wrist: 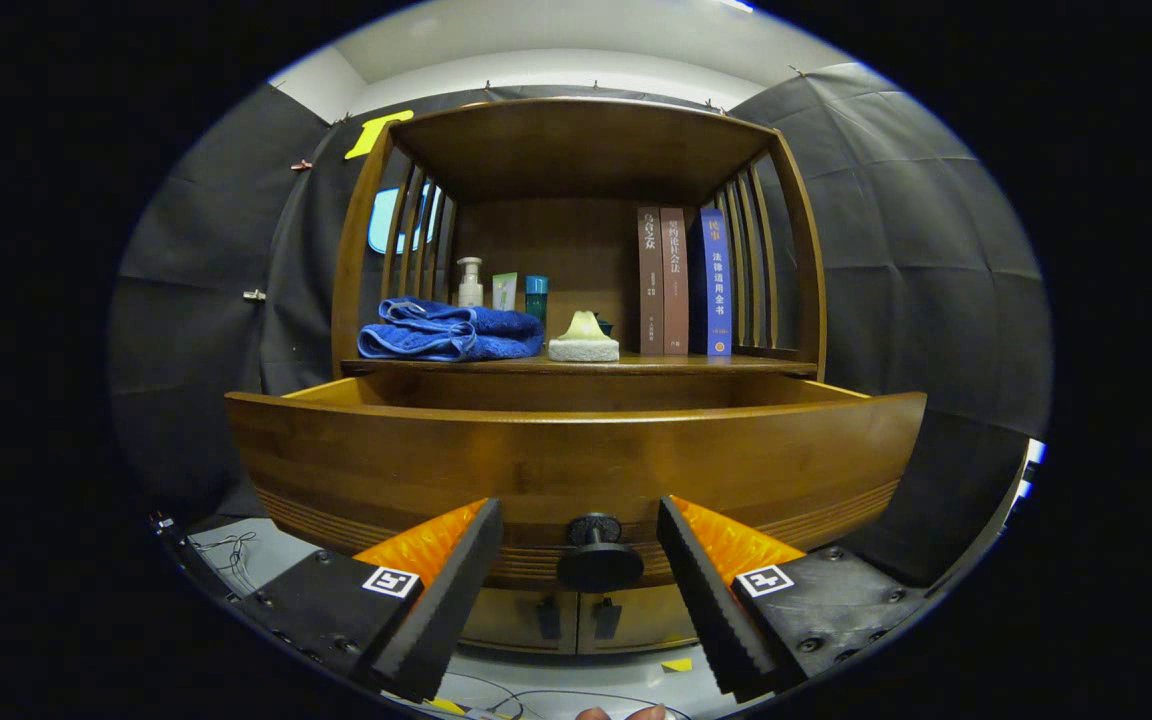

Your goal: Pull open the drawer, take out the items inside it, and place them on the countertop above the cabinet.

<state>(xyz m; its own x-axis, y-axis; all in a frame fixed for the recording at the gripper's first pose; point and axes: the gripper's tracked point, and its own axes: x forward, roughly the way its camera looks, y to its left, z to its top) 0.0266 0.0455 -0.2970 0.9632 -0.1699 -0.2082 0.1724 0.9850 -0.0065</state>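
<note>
Wood: dark brown cabinet, open shelf on top, drawer below it already pulled out toward the camera.
Gripper: fingers spread wide, gripping nothing. Each stands clear of the knob, one on either side.
Knob: one round dark knob, centred low on the drawer front, between the fingers and just ahead of them. Not touched.
Key relation: drawer opening lies above and beyond the fingers. Camera sits below the drawer's top edge, so the front panel hides the inside. Drawer's long axis runs side to side, square across the fingers' line. Judgement: next move needs the gripper raised over the front edge and then down into the drawer, not further forward.
Drawer contents: cannot tell. Only a strip of the inner back wall shows, no items visible from here.
Countertop: the shelf surface directly above the drawer, beyond the fingers and higher.
Count on countertop: one folded blue towel, one pale pump bottle, one small green carton, one teal can, one pale block with a yellowish lump on it, three upright books.
Free space: judged tight. Bare wood shows mostly along the front edge and a gap between the block and the books.
Lower doors: two small handles under the drawer, shut.
Progress: judged opening step done, removal not yet begun.
Risk: judged clipping the drawer's front edge on the way up.
</note>
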